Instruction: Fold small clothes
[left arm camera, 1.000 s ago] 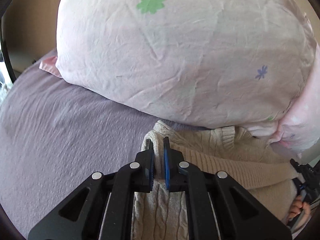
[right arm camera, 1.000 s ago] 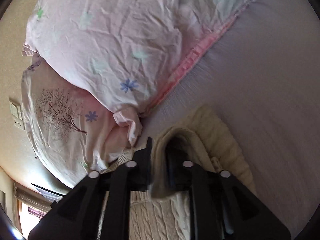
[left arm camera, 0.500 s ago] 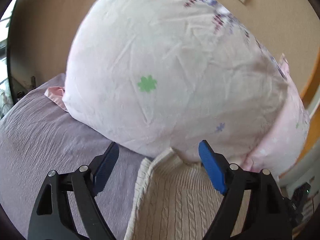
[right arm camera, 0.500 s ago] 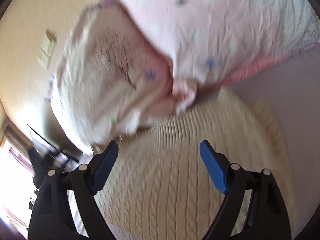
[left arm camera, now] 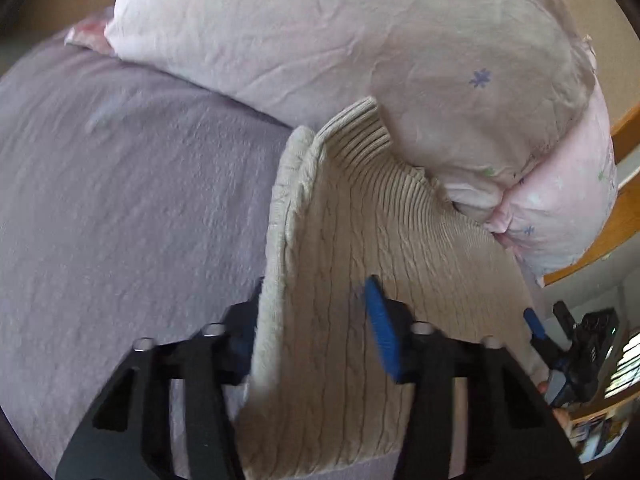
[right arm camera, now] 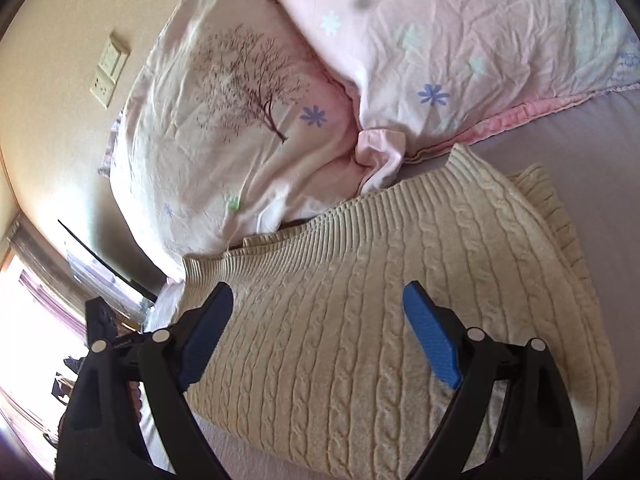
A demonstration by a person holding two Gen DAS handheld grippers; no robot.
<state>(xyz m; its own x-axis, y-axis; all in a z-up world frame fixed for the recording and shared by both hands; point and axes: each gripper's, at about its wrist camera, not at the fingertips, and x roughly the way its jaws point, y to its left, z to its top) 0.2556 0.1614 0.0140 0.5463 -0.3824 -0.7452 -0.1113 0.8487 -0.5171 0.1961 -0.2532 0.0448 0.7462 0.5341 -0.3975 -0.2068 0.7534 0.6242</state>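
A cream cable-knit sweater [left arm camera: 360,248] lies folded on the purple bedsheet [left arm camera: 120,200], its ribbed hem against the pillows. My left gripper [left arm camera: 316,328] has its jaws partly apart around the sweater's left folded edge, which rises between the blue pads; the left pad is mostly hidden by the knit. In the right wrist view the sweater [right arm camera: 380,300] lies flat below my right gripper [right arm camera: 320,328], which is wide open and empty above it. The right gripper also shows at the far right of the left wrist view [left arm camera: 560,352].
Two pink floral pillows [left arm camera: 360,40] lean against the wall behind the sweater, and they also show in the right wrist view [right arm camera: 280,100]. A wooden bed frame [left arm camera: 624,128] is at the right. A wall switch [right arm camera: 108,68] and a bright window [right arm camera: 28,320] are at the left.
Both grippers were shut on the sweater's edge a second ago, then opened and drew back. The left gripper has since come down around the sweater's left fold with its jaws narrower.
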